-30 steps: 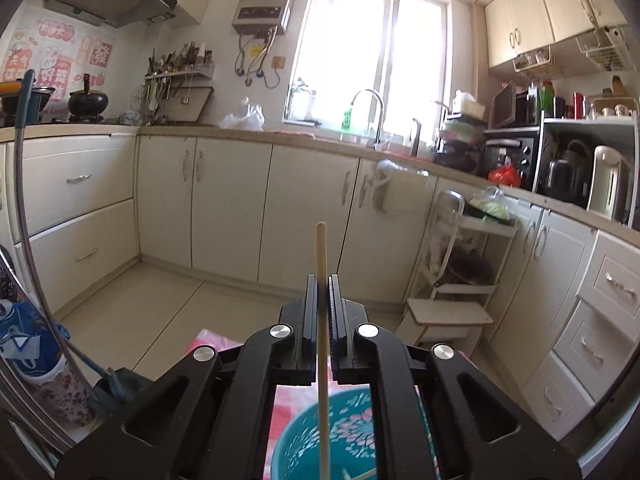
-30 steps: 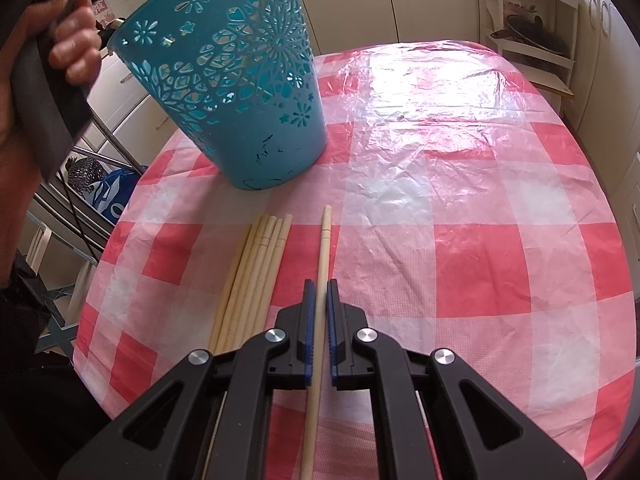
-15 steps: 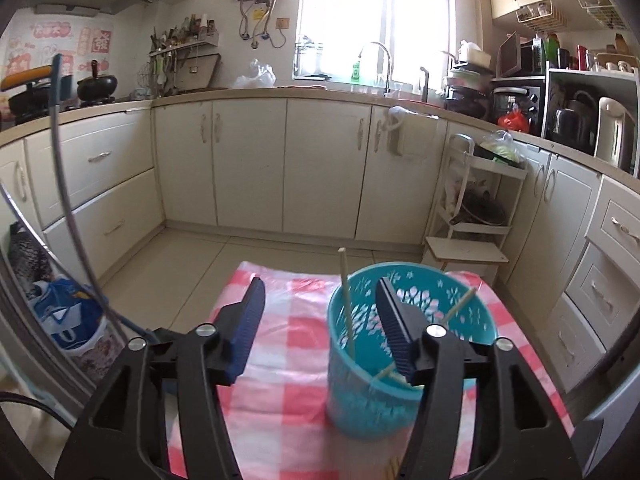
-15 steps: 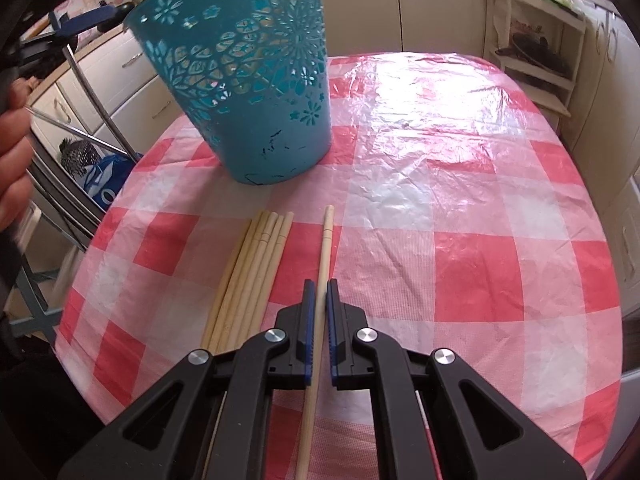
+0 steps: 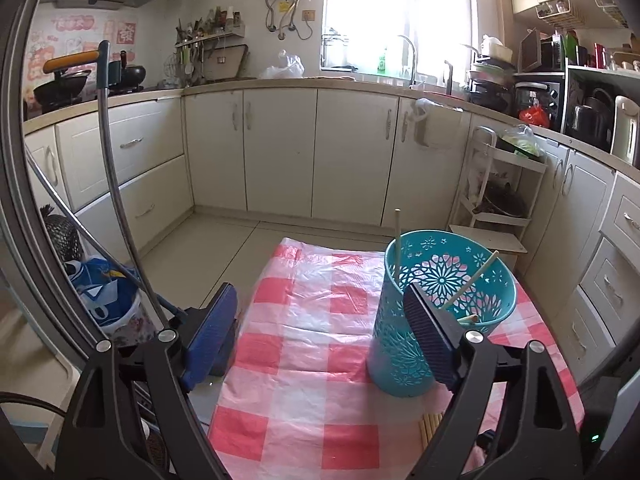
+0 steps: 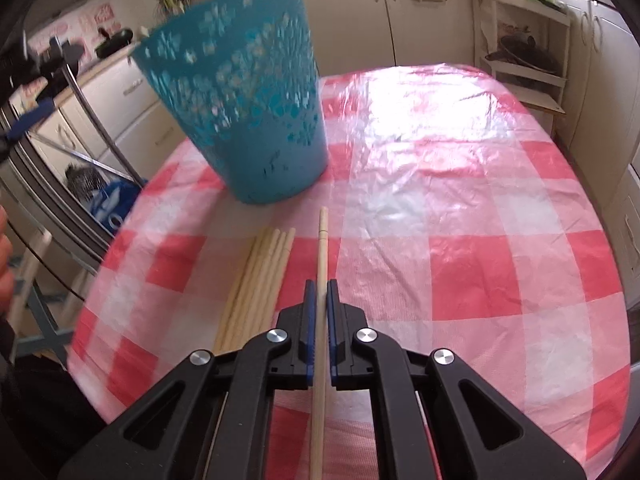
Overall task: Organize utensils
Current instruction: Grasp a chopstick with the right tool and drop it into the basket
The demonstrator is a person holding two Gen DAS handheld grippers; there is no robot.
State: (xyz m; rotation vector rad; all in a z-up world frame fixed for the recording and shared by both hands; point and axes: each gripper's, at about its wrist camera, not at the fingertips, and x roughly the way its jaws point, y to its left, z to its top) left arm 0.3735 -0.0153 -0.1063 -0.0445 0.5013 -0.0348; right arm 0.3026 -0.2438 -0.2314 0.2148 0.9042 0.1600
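A teal cut-out basket (image 5: 440, 292) stands on the red-and-white checked tablecloth (image 5: 312, 320), with chopsticks (image 5: 397, 240) leaning inside it. My left gripper (image 5: 320, 308) hangs in front of and left of the basket, its jaws opening wide with nothing between them. In the right wrist view the basket (image 6: 240, 120) looks blurred at the far left of the table. My right gripper (image 6: 321, 292) is shut on a single wooden chopstick (image 6: 322, 248) that points toward the basket. A bundle of several chopsticks (image 6: 256, 284) lies on the cloth just left of it.
Cream kitchen cabinets (image 5: 280, 152) and a white shelf rack (image 5: 504, 200) stand beyond the table. A metal chair frame (image 5: 108, 184) and a blue bag (image 5: 100, 292) sit at the table's left edge. A person's hand (image 6: 4, 256) shows at the far left.
My left gripper let go of its chopstick, which now stands in the basket, then opened wide and drew back. The right gripper still holds its chopstick and barely moved.
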